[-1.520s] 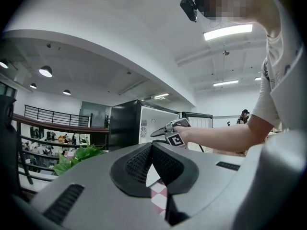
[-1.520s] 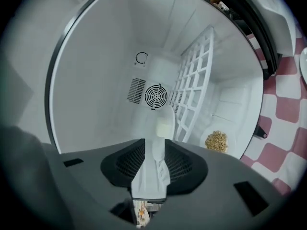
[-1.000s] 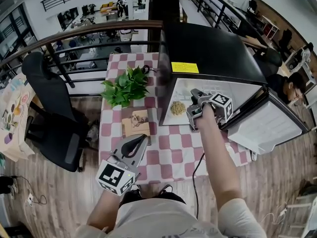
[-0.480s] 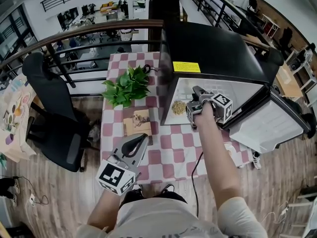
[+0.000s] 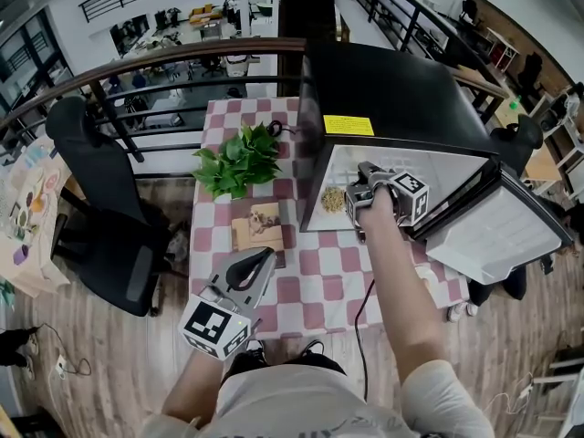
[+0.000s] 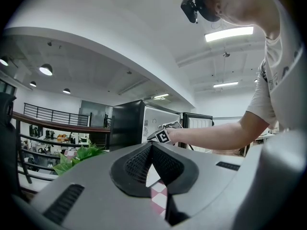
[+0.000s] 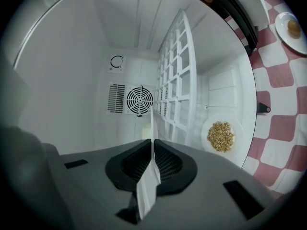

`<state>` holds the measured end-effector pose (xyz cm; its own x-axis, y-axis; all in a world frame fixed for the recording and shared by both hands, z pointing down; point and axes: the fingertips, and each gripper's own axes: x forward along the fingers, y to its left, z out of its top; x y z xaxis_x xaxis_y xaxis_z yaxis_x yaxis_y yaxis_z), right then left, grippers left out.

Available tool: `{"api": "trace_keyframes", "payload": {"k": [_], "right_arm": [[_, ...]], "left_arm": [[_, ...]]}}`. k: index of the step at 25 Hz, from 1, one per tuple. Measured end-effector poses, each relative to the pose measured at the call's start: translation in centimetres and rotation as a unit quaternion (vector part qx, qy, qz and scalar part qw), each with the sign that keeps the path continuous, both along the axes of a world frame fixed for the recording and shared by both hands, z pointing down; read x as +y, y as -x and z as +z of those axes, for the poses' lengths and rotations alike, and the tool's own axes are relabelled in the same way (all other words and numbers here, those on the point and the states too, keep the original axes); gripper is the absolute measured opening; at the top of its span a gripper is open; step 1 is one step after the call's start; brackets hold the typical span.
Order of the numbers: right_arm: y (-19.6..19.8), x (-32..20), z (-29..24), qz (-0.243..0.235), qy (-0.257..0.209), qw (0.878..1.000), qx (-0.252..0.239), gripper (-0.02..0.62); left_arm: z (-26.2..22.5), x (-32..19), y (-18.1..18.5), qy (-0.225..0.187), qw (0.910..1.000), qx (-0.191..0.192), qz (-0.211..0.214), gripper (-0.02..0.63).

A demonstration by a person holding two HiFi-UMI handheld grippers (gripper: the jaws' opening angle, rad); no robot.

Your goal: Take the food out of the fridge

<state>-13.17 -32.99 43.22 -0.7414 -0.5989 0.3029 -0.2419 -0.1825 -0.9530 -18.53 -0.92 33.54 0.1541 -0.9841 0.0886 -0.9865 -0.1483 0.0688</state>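
Note:
A black mini fridge (image 5: pixel 383 89) stands open on the checked table (image 5: pixel 319 281). On the fridge's white floor sits a white plate of tan grains (image 5: pixel 333 199) (image 7: pixel 220 135). My right gripper (image 5: pixel 359 192) (image 7: pixel 153 143) reaches into the fridge mouth just right of that plate. Its jaws are closing, and a thin white edge (image 7: pixel 147 186), seemingly a plate rim seen edge-on, is pinched between them. My left gripper (image 5: pixel 260 261) (image 6: pixel 151 150) hovers level over the table's near side, shut and holding nothing.
The fridge door (image 5: pixel 497 231) hangs open to the right. A wire shelf (image 7: pixel 177 80) and a fan grille (image 7: pixel 140 100) show inside the fridge. On the table are a leafy plant (image 5: pixel 235 161), a wooden board (image 5: pixel 258 226) and another plate (image 7: pixel 291 27). A black chair (image 5: pixel 100 199) stands to the left.
My right gripper has stayed at the fridge mouth, shifting only slightly toward the plate of grains. The left gripper has not moved.

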Motion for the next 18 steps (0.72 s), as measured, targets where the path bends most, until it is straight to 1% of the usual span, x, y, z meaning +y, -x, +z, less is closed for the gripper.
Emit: {"api": "trace_keyframes", "payload": {"k": [5, 10, 14, 18], "right_arm": [[-0.3, 0.5, -0.3, -0.001, -0.014, 0.999, -0.029, 0.038], [-2.5, 2.2, -1.2, 0.012, -0.033, 0.997, -0.07, 0.032], [-4.8, 4.2, -2.3, 0.016, -0.054, 0.995, -0.085, 0.034], [-7.4, 6.8, -3.3, 0.021, -0.067, 0.993, -0.096, 0.034]], "left_arm": [[-0.1, 0.3, -0.1, 0.002, 1.0, -0.002, 0.002, 0.002], [-0.1, 0.3, -0.2, 0.003, 1.0, -0.003, 0.008, 0.002], [0.0, -0.3, -1.4, 0.006, 0.9996, -0.003, 0.026, 0.002], [0.3, -1.2, -3.6, 0.007, 0.9982, -0.004, 0.06, 0.002]]}}
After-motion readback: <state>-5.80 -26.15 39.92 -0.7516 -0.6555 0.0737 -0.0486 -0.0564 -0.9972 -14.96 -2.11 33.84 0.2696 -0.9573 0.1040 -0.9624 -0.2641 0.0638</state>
